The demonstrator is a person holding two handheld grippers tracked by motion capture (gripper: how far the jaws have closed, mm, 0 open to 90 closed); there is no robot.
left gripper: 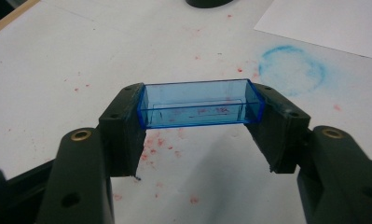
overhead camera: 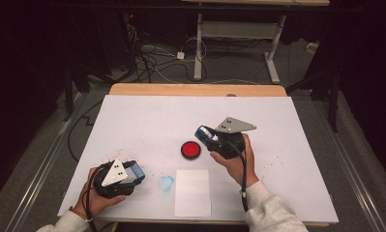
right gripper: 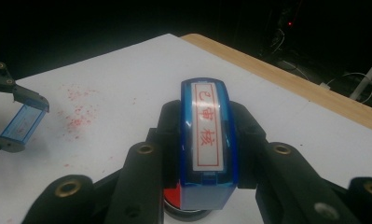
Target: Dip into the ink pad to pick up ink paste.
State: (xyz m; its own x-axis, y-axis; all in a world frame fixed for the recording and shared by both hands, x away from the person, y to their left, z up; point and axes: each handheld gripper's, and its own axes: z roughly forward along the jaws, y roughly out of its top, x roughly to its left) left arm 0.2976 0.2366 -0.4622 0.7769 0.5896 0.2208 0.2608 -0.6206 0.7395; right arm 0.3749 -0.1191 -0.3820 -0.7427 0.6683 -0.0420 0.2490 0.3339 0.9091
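A clear blue stamp cap [left gripper: 200,114] is clamped end to end between the jaws of my left gripper [left gripper: 200,103], low over the white table cover. In the high view this left gripper [overhead camera: 132,173] sits at the front left with the cap [overhead camera: 137,170] at its tip. My right gripper [right gripper: 207,135] is shut on a blue stamp [right gripper: 206,102] whose white label bears red characters. It hangs above a round red ink pad [overhead camera: 191,150], with the right gripper [overhead camera: 207,134] just right of it in the high view. The pad's red [right gripper: 173,197] peeks out under the stamp.
A white paper sheet [overhead camera: 193,192] lies at the front centre, a blue ink smear [overhead camera: 166,183] just left of it. Red ink specks [overhead camera: 115,155] dot the white table cover [overhead camera: 156,116]. Its wooden far edge [overhead camera: 195,89] faces cables and a desk frame on the floor.
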